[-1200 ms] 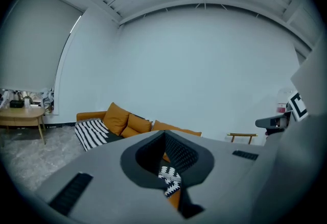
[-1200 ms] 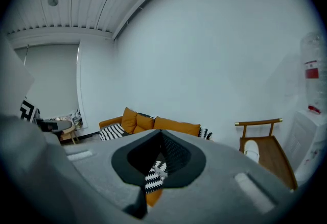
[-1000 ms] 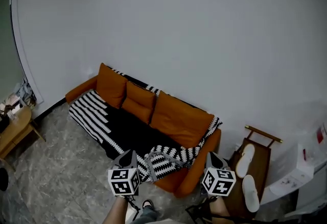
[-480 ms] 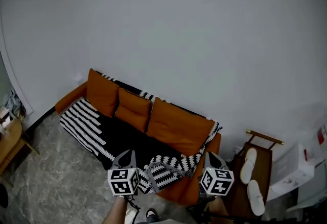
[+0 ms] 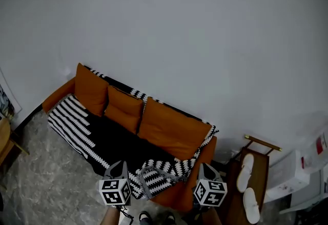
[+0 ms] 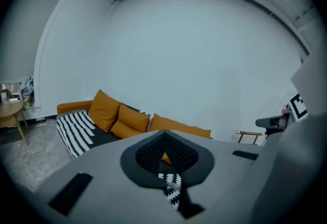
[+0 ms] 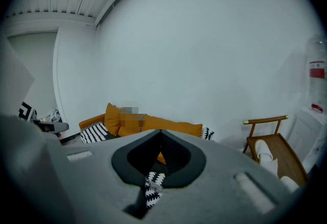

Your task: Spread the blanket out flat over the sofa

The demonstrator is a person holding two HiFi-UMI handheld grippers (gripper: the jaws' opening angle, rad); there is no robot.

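An orange sofa (image 5: 176, 125) with three back cushions stands against the white wall. The black-and-white patterned blanket (image 5: 117, 139) covers its seat and the top of its back, and its front right edge lies bunched (image 5: 156, 177) over the sofa's front corner. My left gripper (image 5: 119, 168) and right gripper (image 5: 204, 169) hover low in the head view, on either side of that bunch. In the left gripper view the left gripper (image 6: 165, 141) is shut on a strip of the blanket (image 6: 172, 191). The right gripper (image 7: 160, 139) likewise pinches a strip of the blanket (image 7: 153, 187).
A wooden rack (image 5: 256, 143) holding white slippers (image 5: 246, 165) stands right of the sofa, with a white box (image 5: 288, 178) beyond it. A wooden side table (image 5: 4, 143) sits at the far left. The floor (image 5: 46, 188) is grey marbled tile.
The head view has swung right, so the sofa sits further left in the picture. Both grippers have sunk lower in the frame, each still pinching the blanket's edge.
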